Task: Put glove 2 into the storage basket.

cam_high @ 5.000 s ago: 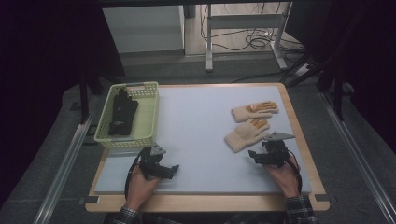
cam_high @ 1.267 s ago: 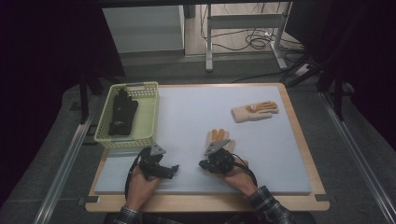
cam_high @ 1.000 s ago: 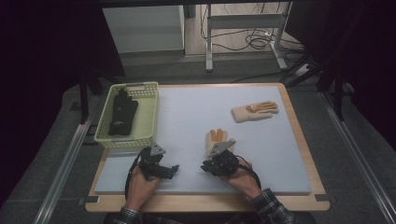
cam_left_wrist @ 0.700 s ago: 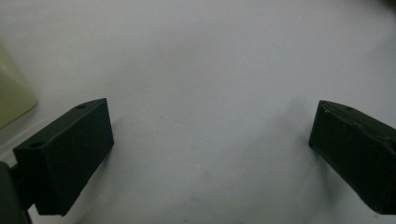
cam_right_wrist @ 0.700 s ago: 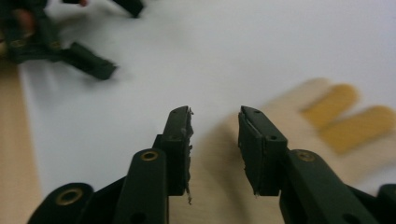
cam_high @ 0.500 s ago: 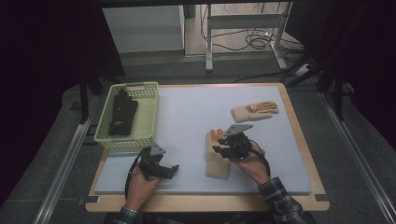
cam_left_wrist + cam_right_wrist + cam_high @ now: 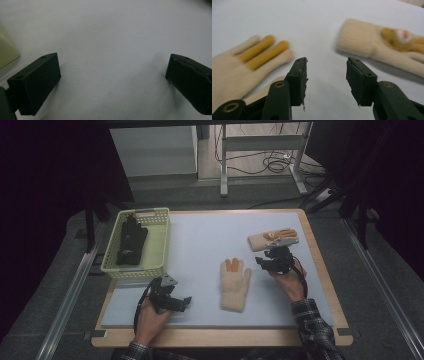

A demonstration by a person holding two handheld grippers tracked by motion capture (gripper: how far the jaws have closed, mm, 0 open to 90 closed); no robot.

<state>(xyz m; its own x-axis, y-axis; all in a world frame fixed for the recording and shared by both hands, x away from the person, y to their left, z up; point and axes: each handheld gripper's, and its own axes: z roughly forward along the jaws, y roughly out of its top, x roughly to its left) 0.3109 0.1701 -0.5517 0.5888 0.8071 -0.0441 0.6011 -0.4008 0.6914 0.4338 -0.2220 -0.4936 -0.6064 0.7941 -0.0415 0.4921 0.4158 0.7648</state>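
1. The right gripper (image 7: 326,82) has its jaws apart with bare mat between them; they have just been opening and grasp nothing.
2. One cream glove (image 7: 239,67) lies flat off the left jaw, its fingertips near that jaw's tip.
3. The second glove (image 7: 372,43) lies beyond the right jaw, cuff nearest, apart from the pads and close to the table's far right edge.
4. The left gripper (image 7: 112,82) rests with jaws released wide over open mat (image 7: 107,37).
5. A basket (image 7: 6,53) corner sits just outside its left jaw.
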